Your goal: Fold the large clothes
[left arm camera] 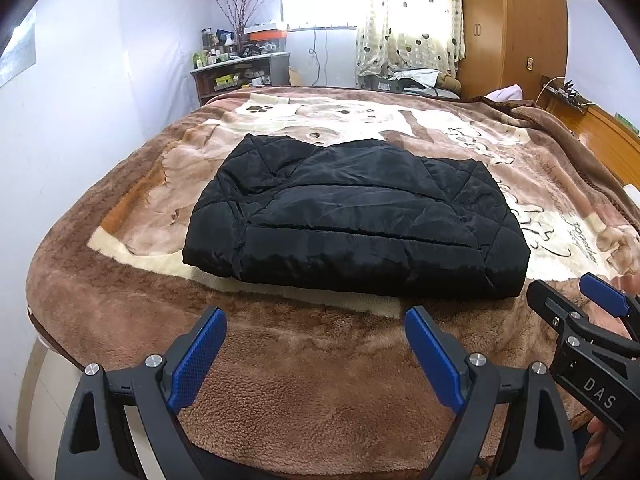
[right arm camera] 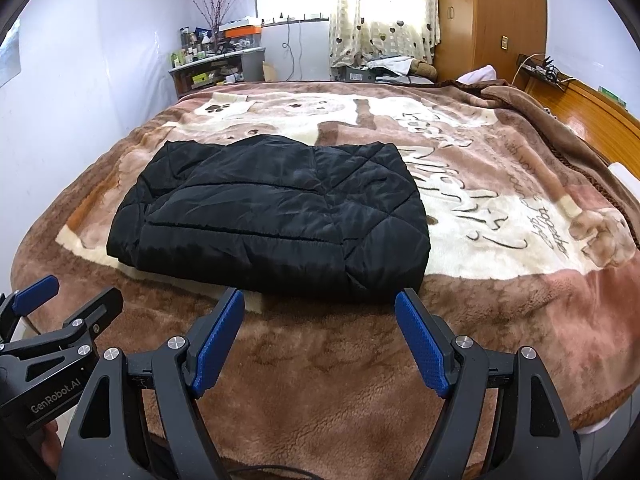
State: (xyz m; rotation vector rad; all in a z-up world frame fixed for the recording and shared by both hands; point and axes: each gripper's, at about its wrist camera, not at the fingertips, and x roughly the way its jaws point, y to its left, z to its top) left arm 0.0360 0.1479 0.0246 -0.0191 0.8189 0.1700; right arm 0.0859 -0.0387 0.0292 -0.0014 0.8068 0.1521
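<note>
Quilted black nylon, folded into a thick rectangle, is what we are facing: the padded jacket [left arm camera: 352, 220] [right arm camera: 272, 216] is lying flat on the plush brown blanket [left arm camera: 304, 380] [right arm camera: 320, 380], just ahead of both tongs. We are holding the left gripper [left arm camera: 316, 356] with its ribbed blue pads spread wide over bare fleece, pinching nothing. The right gripper [right arm camera: 319, 344] is likewise gaping, its tips just short of the jacket's near folded edge. Our left view is catching the right gripper [left arm camera: 580, 304] at its right margin; our right view is showing the left gripper [right arm camera: 68, 292] at its left. Beyond the jacket, a cluttered shelf [left arm camera: 240, 72] [right arm camera: 216, 68] is standing against the far wall.
</note>
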